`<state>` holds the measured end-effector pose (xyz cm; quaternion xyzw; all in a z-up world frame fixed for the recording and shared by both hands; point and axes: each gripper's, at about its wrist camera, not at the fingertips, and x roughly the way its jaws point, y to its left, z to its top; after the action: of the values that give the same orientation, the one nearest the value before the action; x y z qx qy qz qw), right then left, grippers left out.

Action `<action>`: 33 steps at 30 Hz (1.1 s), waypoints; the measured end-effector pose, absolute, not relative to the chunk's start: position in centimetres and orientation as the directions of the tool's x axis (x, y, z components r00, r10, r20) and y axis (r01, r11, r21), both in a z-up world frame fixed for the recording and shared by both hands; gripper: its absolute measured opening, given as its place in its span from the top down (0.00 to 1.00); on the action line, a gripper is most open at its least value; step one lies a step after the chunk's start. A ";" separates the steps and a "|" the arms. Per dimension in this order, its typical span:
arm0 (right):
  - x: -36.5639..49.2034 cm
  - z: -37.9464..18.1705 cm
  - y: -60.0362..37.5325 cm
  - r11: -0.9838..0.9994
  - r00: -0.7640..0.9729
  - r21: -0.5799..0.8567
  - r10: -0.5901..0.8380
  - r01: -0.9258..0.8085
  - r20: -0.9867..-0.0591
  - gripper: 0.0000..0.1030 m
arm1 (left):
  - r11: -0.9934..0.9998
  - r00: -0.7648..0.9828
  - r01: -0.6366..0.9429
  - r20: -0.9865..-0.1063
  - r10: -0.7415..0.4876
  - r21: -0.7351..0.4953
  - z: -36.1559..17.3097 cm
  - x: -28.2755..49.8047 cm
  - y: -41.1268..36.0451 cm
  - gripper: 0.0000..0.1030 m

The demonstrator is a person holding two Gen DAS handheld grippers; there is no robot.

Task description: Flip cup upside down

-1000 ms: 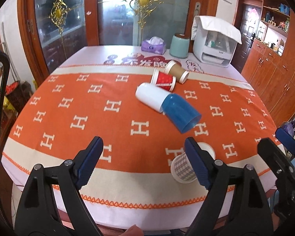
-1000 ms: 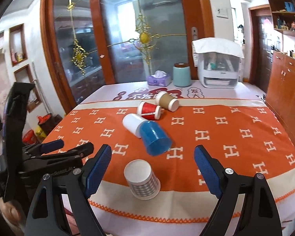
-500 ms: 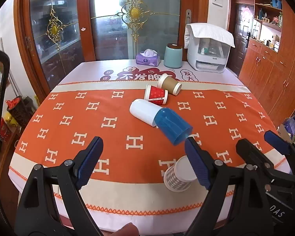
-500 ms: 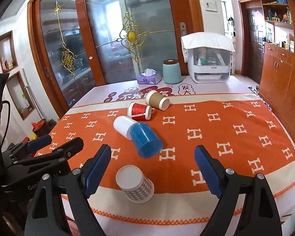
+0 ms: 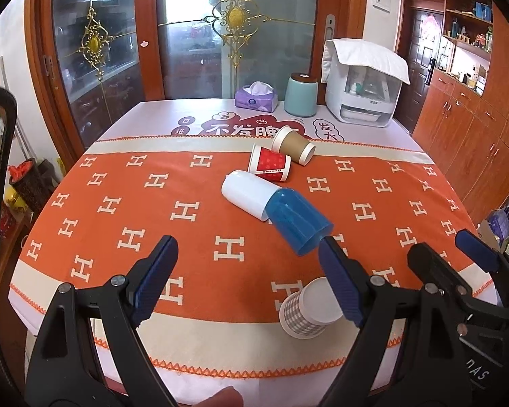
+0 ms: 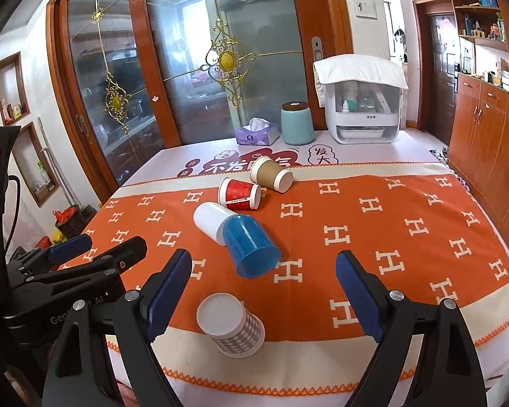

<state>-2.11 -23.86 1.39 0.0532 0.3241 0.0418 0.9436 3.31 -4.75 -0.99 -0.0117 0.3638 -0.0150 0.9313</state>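
A checked paper cup (image 6: pixel 232 325) stands upside down near the table's front edge; it also shows in the left wrist view (image 5: pixel 307 308). A blue cup (image 6: pixel 251 247), a white cup (image 6: pixel 210 218), a red cup (image 6: pixel 239 194) and a brown cup (image 6: pixel 271 173) lie on their sides mid-table. My left gripper (image 5: pixel 247 281) is open and empty above the front edge. My right gripper (image 6: pixel 264 291) is open and empty, above and just behind the checked cup.
The table carries an orange cloth (image 6: pixel 390 224) with white H marks. At the back stand a tissue box (image 6: pixel 257 133), a teal canister (image 6: pixel 297 122) and a white appliance (image 6: pixel 363 105). Wooden cabinets (image 6: pixel 485 129) stand to the right.
Both grippers have drawn back and risen from the table, so the cups look farther off. The checked cup stays upside down by the front edge.
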 end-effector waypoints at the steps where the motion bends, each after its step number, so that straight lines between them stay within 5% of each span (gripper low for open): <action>1: -2.1 1.3 -23.9 0.991 0.787 0.127 0.113 -0.045 -0.607 0.15 | 0.999 0.735 0.019 -0.678 -0.036 -0.033 -1.0 3.4 -4.8 0.19; 33: -1.3 -0.3 -23.8 0.989 0.773 0.142 0.122 -0.042 -0.622 0.15 | 0.999 0.724 0.006 -0.689 -0.028 -0.034 -2.3 3.8 -4.4 0.19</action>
<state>-1.28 -23.77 -0.33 0.0600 0.3338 0.0435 0.9397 3.79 -4.42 -2.33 -0.0148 0.3712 -0.0093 0.9284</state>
